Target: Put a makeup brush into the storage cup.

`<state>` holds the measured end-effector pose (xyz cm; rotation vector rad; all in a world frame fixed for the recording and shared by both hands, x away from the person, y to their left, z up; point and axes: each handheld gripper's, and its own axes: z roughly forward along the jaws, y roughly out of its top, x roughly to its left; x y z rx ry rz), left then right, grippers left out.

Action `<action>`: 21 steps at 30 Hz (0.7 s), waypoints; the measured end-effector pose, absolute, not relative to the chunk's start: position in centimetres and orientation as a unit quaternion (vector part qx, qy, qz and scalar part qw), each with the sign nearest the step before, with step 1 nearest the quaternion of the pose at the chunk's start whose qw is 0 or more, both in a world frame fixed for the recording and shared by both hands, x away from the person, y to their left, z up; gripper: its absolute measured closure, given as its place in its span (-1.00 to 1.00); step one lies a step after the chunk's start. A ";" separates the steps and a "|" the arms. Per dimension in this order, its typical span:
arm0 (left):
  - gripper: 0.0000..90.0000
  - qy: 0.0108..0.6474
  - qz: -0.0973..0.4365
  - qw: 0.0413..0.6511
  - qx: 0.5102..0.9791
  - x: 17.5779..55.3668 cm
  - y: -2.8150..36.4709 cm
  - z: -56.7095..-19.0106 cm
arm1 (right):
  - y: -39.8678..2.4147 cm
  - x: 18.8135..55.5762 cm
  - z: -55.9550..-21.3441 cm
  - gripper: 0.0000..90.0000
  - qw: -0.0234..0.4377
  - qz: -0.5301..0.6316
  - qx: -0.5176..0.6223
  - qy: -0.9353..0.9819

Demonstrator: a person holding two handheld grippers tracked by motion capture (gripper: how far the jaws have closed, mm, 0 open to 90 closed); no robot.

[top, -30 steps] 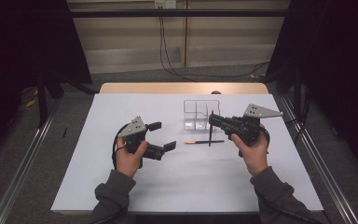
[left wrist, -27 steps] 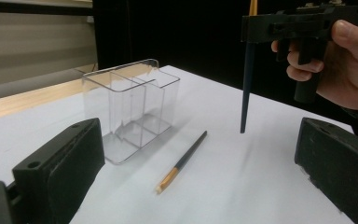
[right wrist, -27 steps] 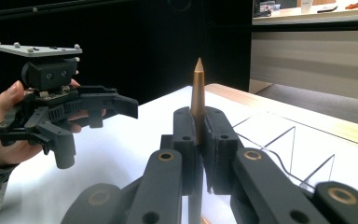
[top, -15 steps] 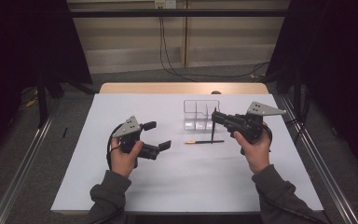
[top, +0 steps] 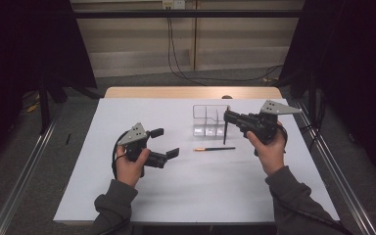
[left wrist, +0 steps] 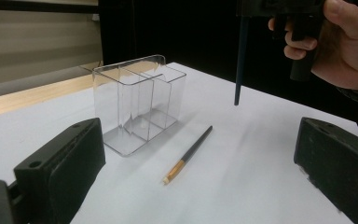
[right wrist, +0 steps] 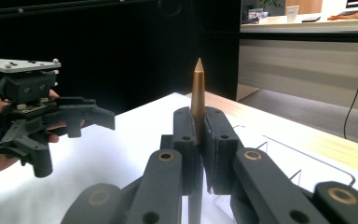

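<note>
My right gripper (top: 226, 116) is shut on a dark pencil (top: 224, 133) held upright, and its lower end hangs above the table just in front of the clear organizer (top: 206, 120). In the right gripper view the pencil's brown pointed end (right wrist: 198, 88) sticks up between the closed jaws of the right gripper (right wrist: 199, 133). A second dark pencil (top: 214, 148) with a tan end lies flat on the white table, in front of the organizer. My left gripper (top: 162, 143) is open and empty, to the left of that pencil. In the left gripper view, the lying pencil (left wrist: 189, 155) and the organizer (left wrist: 137, 105) are ahead of the open left gripper (left wrist: 200, 144).
The white table top (top: 200, 196) has a wooden strip along its far edge (top: 191, 92). Metal rails (top: 24, 171) run along both sides of the table on the floor. Cables (top: 176, 54) trail across the floor behind the table.
My right gripper with its pencil has drifted slightly to the right, near the organizer. The left gripper has stayed where it was.
</note>
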<state>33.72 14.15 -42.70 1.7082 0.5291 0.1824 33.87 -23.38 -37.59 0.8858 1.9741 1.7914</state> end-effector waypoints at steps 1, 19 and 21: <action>-0.96 0.231 0.078 0.624 0.743 33.7 14.1 -42.7 | -23.4 34.0 -37.6 0.87 0.166 0.630 0.308 0.693; -0.96 0.229 0.080 0.617 0.748 33.8 14.3 -42.8 | -23.5 35.2 -36.2 0.87 0.177 0.635 0.309 0.685; -0.96 0.230 0.081 0.617 0.748 33.8 14.3 -42.8 | -23.5 35.3 -36.1 0.87 0.179 0.636 0.309 0.685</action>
